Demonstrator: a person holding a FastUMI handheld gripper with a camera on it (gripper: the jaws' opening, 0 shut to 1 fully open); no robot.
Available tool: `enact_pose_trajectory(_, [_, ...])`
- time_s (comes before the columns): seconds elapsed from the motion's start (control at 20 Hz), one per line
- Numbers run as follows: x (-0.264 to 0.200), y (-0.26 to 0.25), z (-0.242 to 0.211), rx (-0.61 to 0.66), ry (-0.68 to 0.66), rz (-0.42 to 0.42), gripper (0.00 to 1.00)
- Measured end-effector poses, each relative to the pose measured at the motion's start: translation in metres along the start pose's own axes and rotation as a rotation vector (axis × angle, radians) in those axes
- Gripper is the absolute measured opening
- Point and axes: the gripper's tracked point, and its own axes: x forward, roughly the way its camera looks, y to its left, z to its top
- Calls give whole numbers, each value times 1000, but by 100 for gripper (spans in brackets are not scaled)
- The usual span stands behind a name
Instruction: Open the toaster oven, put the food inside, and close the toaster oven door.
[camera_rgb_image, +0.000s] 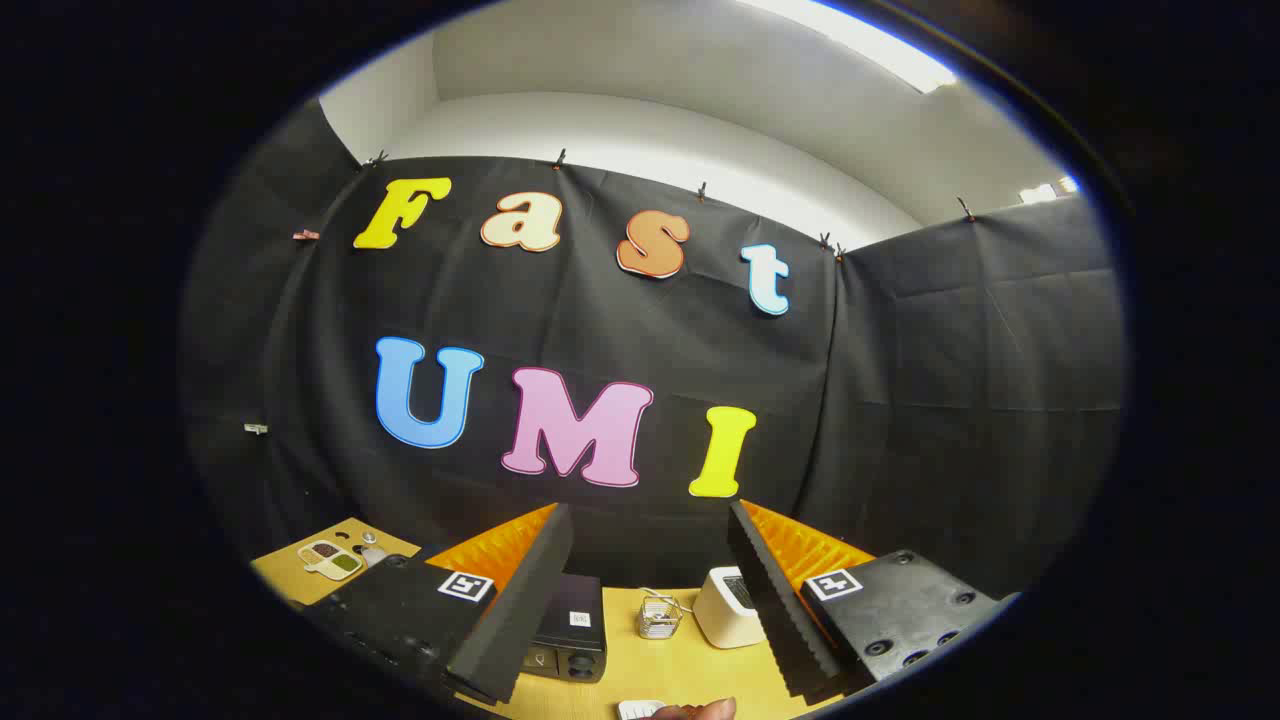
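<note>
My gripper (650, 515) is held high above the wooden table (690, 665), tilted up toward the booth's wall, and stands open with nothing between its fingers. Below it, a black toaster oven (577, 630) sits on the table with two knobs on its front, its left part hidden behind the left finger (520, 600). Whether its door is shut cannot be told. At the table's near edge, between and below the fingers, a brownish rounded piece (700, 710) lies beside a small white item (638, 710). Both are cut off, so I cannot tell what they are.
A small wire basket (660, 618) stands to the right of the oven. A white boxy appliance (728, 607) sits beside it, against the right finger. Far left on the table lies a pale tray (330, 558) with several compartments. Black cloth walls close the booth behind and to the right.
</note>
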Motion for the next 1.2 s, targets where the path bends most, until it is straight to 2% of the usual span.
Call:
enact_pose_trajectory(0.9, [-5,27,-8,39,5,33,97])
enact_pose_trajectory(1.2, [0,72,-32,125,38,72,97])
